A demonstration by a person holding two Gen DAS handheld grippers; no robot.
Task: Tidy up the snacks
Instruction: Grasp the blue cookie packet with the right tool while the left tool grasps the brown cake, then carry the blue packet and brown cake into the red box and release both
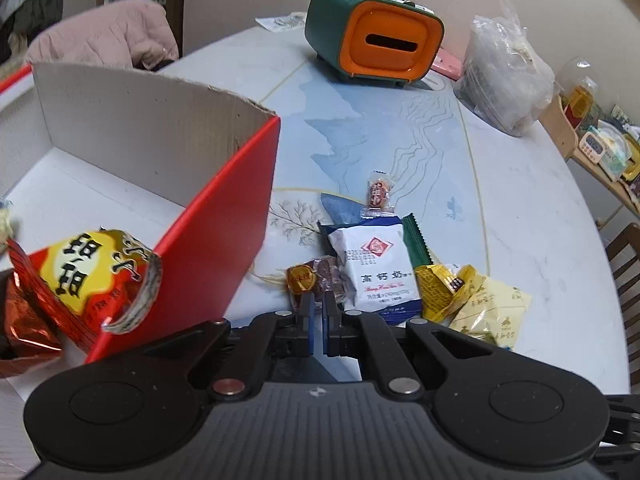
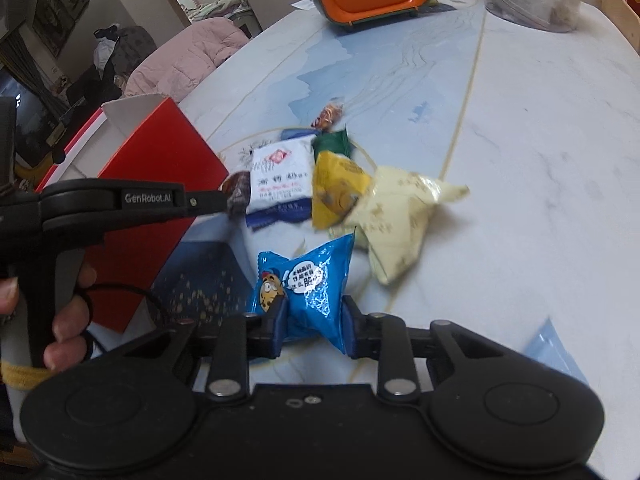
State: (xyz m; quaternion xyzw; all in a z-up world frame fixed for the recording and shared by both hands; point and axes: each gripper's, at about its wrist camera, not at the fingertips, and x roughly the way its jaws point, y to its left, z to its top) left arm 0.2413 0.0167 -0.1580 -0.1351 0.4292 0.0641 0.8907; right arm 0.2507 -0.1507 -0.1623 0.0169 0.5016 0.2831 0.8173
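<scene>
Right tool (image 2: 314, 326): fingers clamped on a blue snack packet (image 2: 306, 292) with a cartoon face, held just above the tabletop (image 2: 540, 140).

Left tool (image 1: 319, 310): fingers nearly together, only a narrow gap. Tips sit at a brown wrapped candy (image 1: 320, 276) with a gold label; can't tell for sure whether it's pinched. In the right wrist view, the left tool (image 2: 236, 202) reaches in from the left with its tip at the same brown candy (image 2: 238, 184).

Loose pile just ahead of the left tool, on the tabletop: white-and-blue milk biscuit pack (image 1: 376, 270), green wrapper (image 1: 416, 240) under its right edge, small red candy (image 1: 378, 194) beyond it, yellow packet (image 1: 438, 290) and pale cream packets (image 1: 494, 312) to the right.

Left of the left tool: red cardboard box (image 1: 224, 208), white inside, open top. Near corner holds a red-and-yellow snack bag (image 1: 86, 276) and a dark red foil pack (image 1: 24, 320); the remaining floor visible is bare.

Far ahead: green-and-orange tissue box (image 1: 374, 38) with pens in its top, clear plastic bag (image 1: 504, 80) to its right.
</scene>
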